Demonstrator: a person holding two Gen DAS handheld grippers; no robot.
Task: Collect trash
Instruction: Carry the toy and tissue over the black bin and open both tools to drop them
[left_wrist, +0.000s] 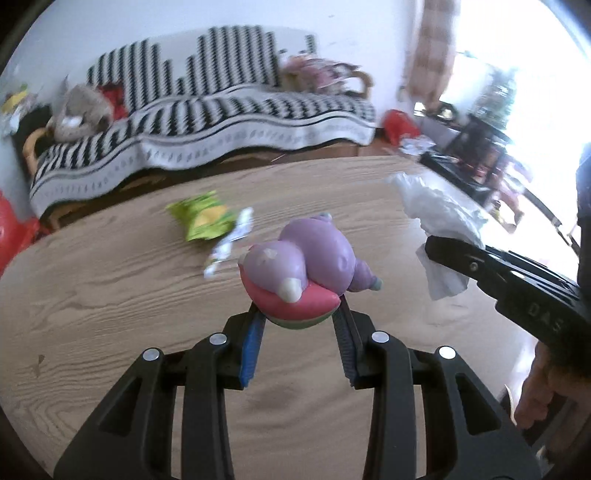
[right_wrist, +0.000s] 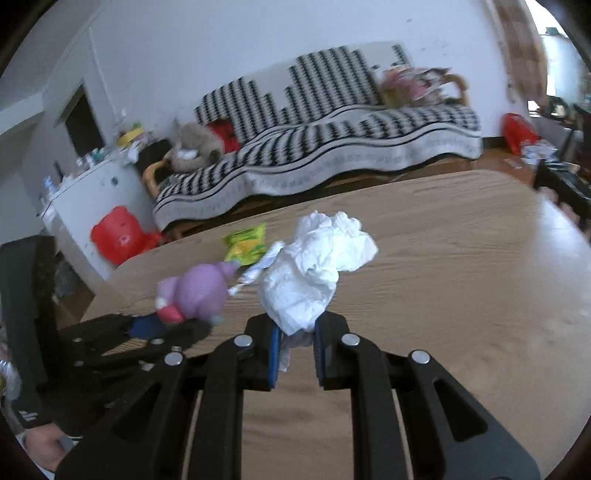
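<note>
Lettering "DAS" marks the right gripper (left_wrist: 439, 245) clamping crumpled tissue (right_wrist: 317, 264); left gripper (left_wrist: 301, 314) grips a purple toy (left_wrist: 306, 267).

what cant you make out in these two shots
- Green snack wrapper: print unreadable in both views, motion blur.
- White wrapper beside it: smeared, type unclear.
- Purple toy: underside hidden by the left gripper.
- Crumpled tissue: lower end hidden inside the right gripper.
- Any trash bin: not in either view.
- Sofa clutter: blurred.

A striped sofa (right_wrist: 332, 147) with a plush toy (right_wrist: 192, 147) stands behind the wooden table (right_wrist: 461, 277).
</note>
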